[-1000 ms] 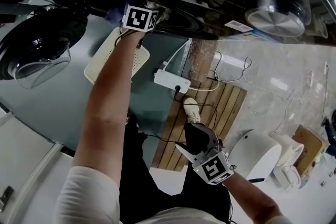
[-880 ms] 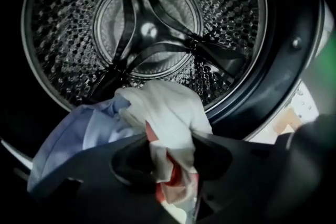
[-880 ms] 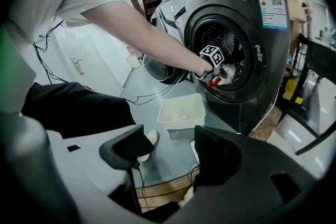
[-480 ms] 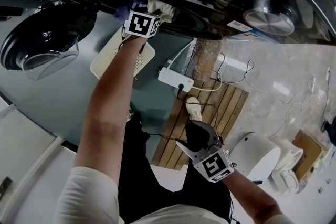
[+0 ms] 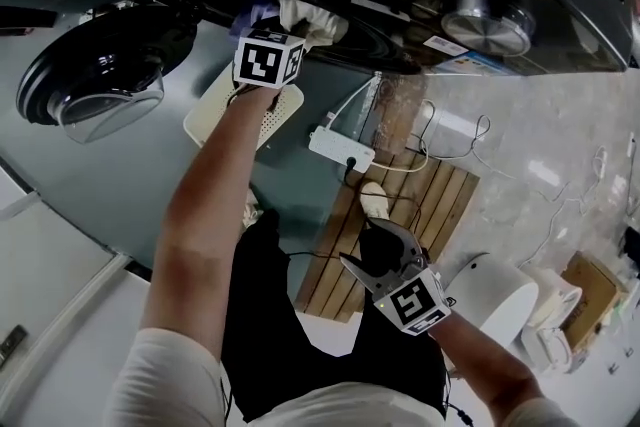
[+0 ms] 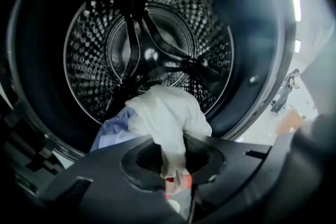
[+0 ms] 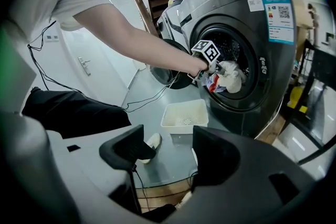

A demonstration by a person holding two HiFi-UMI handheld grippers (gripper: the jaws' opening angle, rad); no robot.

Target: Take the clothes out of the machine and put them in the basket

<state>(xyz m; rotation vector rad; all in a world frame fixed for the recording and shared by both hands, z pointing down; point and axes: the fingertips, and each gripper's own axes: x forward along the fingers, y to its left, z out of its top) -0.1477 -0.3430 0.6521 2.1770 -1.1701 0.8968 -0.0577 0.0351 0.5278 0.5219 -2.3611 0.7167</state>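
Note:
My left gripper (image 5: 287, 15) is at the mouth of the dark washing machine (image 7: 247, 18), shut on a white cloth (image 6: 168, 113). Its jaws have just been closing with the cloth between them. A pale blue garment (image 6: 113, 134) and a bit of red fabric (image 6: 173, 186) hang with the cloth at the steel drum's (image 6: 152, 44) rim. The bundle (image 7: 228, 78) also shows in the right gripper view. A cream basket (image 5: 215, 120) sits on the floor below the opening, partly behind my left arm. My right gripper (image 5: 365, 250) hangs open and empty, low and away from the machine.
The machine's round door (image 5: 100, 75) stands swung open at the left. A white power strip (image 5: 340, 147) with cables lies beside a wooden slatted panel (image 5: 420, 205). A shoe (image 5: 375, 200) and a white round appliance (image 5: 490, 300) are near my right gripper.
The left gripper has closed on the clothes and lifted back out of the drum; the white cloth now shows at the opening. The right gripper has hardly moved.

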